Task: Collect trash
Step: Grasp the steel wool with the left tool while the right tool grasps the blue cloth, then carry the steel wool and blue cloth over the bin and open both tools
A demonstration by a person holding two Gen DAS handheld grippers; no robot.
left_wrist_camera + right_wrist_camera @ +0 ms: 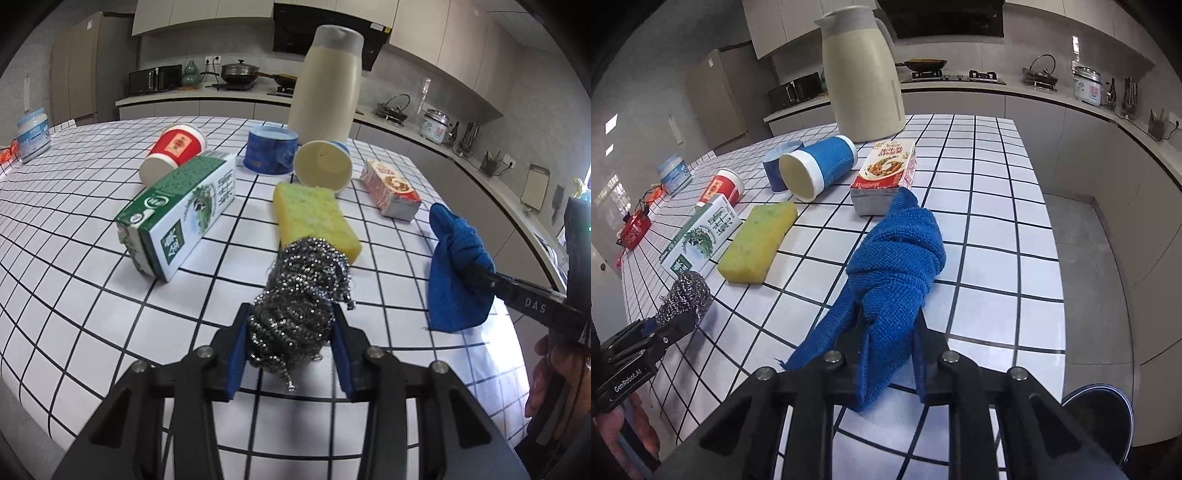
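One steel wool ball point(301, 306) is squeezed between the blue pads of the left gripper point(291, 332), just above the table point(92, 229). One blue cloth point(894, 266) is pinched tight by the right gripper point(886, 332) and hangs bunched up over the checked table top.

Three paper cups are seen lying on their sides: one red cup point(173, 153), one blue cup point(820, 170) with its open mouth showing, and one more blue cup point(269, 149) behind it. Two boxes are counted: one green carton point(181, 214) and one red food box point(391, 190). One yellow sponge point(317, 218) lies between them, touching the steel wool ball. One tall cream jug point(327, 85) is stood at the back.
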